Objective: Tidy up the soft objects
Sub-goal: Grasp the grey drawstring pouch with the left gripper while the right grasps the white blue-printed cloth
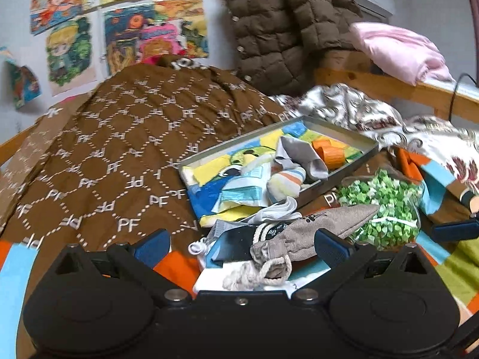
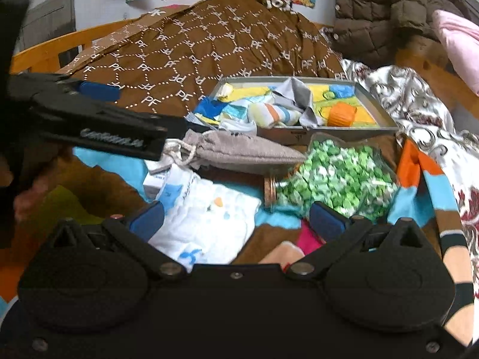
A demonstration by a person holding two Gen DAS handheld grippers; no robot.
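Note:
My left gripper (image 1: pixel 242 245) stands open low over the bed. A grey drawstring pouch (image 1: pixel 299 233) and some white items lie between its blue pads (image 1: pixel 152 245). Beyond sits a grey tray (image 1: pixel 338 137) holding a striped sock (image 1: pixel 287 182), a grey sock (image 1: pixel 302 155) and an orange piece (image 1: pixel 329 152). My right gripper (image 2: pixel 236 218) is open over a white cloth pack (image 2: pixel 209 212). In the right wrist view the pouch (image 2: pixel 239 152) lies in front of the tray (image 2: pixel 329 133), with the left gripper's blue pad (image 2: pixel 98 89) showing at far left.
A jar of green paper stars (image 2: pixel 338 176) lies on its side right of the pouch. A brown patterned quilt (image 1: pixel 119 149) is heaped behind the tray. A brown puffer jacket (image 1: pixel 284 30), pink cloth (image 1: pixel 401 51) and silvery fabric (image 1: pixel 359 110) crowd the wooden bed frame (image 1: pixel 374 83).

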